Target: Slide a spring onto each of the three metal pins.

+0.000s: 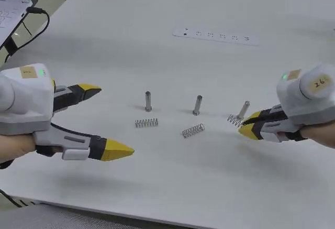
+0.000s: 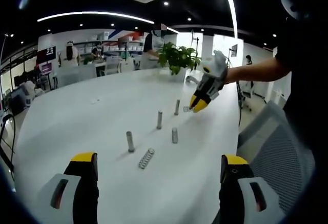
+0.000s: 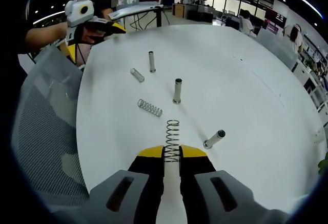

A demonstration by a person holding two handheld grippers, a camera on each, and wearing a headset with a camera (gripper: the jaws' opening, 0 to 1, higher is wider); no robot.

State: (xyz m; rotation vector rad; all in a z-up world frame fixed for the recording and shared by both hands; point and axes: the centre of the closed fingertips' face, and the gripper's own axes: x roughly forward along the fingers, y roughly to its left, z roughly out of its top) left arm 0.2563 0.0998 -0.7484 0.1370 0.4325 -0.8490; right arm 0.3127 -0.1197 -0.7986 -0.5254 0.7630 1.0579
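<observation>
While the right gripper was clamped on one spring (its near end hidden between the jaws) beside the tilted pin, the left gripper hung wide apart; two other springs lay on the table by the upright pins.

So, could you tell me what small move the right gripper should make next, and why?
Probably turn the right gripper so its spring lines up with the nearest pin: the spring is clamped between the jaws, its free end points past that pin, and the pin is bare.
</observation>
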